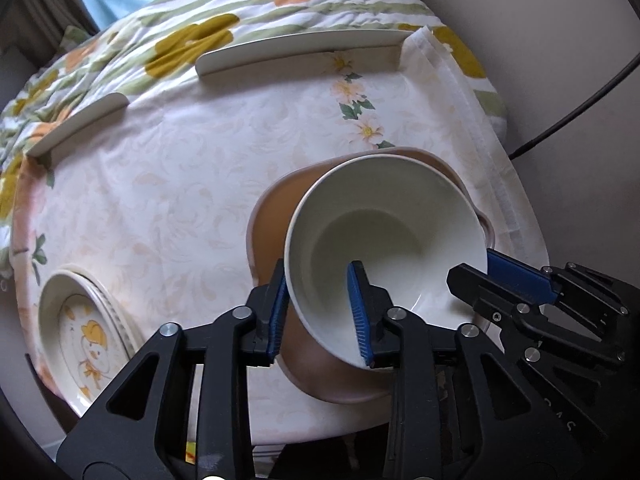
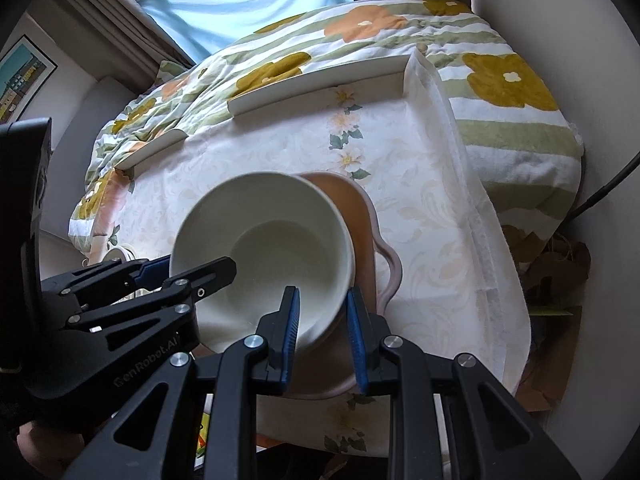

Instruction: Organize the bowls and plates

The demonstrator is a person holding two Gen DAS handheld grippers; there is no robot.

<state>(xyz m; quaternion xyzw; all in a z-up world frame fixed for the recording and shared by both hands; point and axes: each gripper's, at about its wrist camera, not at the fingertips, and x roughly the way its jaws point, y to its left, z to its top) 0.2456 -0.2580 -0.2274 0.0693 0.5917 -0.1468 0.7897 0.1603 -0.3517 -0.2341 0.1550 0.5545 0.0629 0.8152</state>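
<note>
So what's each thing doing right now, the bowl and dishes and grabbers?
white bowl: empty, tilted inside the pink dish.
pink dish: on the tablecloth, holding the bowl.
cartoon plate: stacked on other plates, at the table edge.
left gripper: open, straddling the bowl's rim.
right gripper: shut on the bowl's rim.

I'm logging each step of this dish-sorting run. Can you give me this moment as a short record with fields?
white bowl: tilted, resting in the pink dish
pink dish: on the floral tablecloth, has a side handle
left gripper: jaws straddle the white bowl's rim, one inside and one outside; pads look slightly off the wall
right gripper: jaws closed on the opposite rim of the white bowl
patterned plates: stacked at the table's near left edge, untouched
background: flowered quilt beyond the table
</note>
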